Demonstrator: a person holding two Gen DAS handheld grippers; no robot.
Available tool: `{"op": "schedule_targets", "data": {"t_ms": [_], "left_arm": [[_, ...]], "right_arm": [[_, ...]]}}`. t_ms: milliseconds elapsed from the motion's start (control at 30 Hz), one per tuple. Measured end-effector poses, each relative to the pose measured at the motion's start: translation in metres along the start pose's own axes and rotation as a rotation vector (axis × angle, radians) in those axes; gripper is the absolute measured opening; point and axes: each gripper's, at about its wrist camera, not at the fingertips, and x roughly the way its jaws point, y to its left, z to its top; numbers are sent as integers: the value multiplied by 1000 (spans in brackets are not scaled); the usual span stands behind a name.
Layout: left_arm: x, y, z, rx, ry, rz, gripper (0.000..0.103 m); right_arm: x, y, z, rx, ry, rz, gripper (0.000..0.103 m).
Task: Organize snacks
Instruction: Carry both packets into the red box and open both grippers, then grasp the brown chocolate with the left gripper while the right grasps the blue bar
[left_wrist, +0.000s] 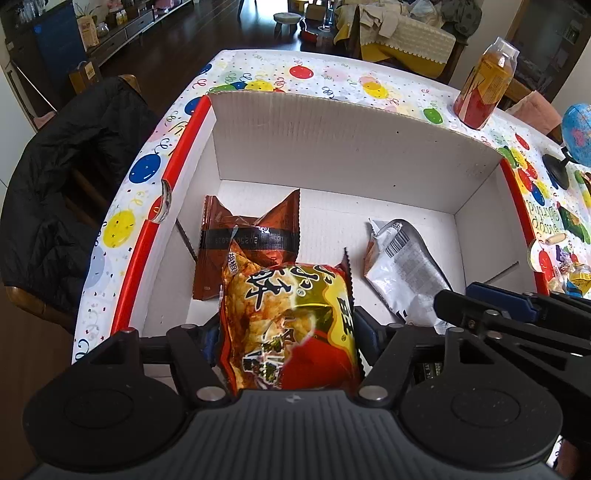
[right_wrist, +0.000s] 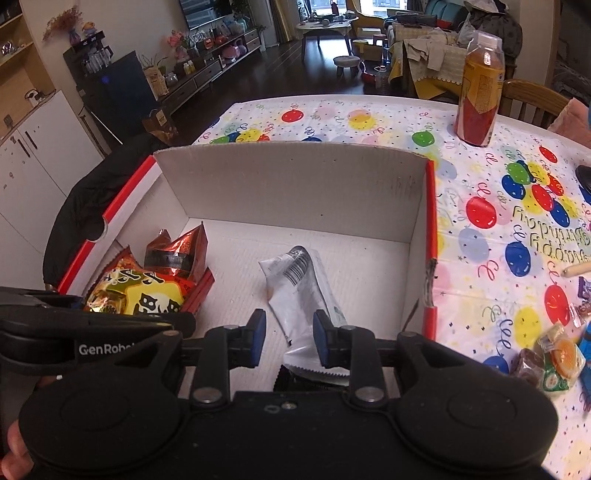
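Left gripper (left_wrist: 288, 332) jaws wide around red-yellow snack bag (left_wrist: 291, 325) inside cardboard box (left_wrist: 332, 140), brown packet (left_wrist: 243, 240) just ahead, right gripper (right_wrist: 289, 338) narrowly parted astride silver pouch (right_wrist: 299, 291), pads not visibly pressing

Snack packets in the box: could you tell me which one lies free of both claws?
The brown packet at the box's left; the red-yellow one and the silver one sit between claws.

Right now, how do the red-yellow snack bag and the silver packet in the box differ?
The red-yellow snack bag is puffy and brightly printed; the silver packet is slim and plain with a barcode. The bag overlaps a brown packet; the silver packet lies alone. Both are inside the cardboard box.
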Motion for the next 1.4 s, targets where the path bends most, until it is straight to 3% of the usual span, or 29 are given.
{"op": "schedule_targets", "data": {"t_ms": [267,433,567,633,767,1000,1200,1300,1400], "left_arm": [[-19,3,-4,-11,-48,-35,75],[-38,5,-5,-16,-93,-69,79],[-56,2,-7,-7,-133,-89,79],[-65,0,-8,-1,-150,-103,81],[-83,-7,-12,25,-191,-135,83],[-103,-26,-17,80,-234,-174,84],[-112,-45,-19,124,-258,-206,90],[-114,-57,-19,145,-267,-222,101],[-115,-71,-19,161,-284,-243,102]], "right_arm": [[-25,-2,-5,21,-32,23,34],[-47,-1,-7,23,-78,32,49],[-69,0,-9,14,-117,41,51],[-80,1,-10,13,-144,38,64],[-101,0,-12,8,-189,34,66],[-132,-7,-19,19,-260,-9,81],[-150,-20,-26,51,-300,-66,86],[-158,-29,-31,71,-320,-91,89],[-165,-42,-35,91,-329,-117,90]]}}
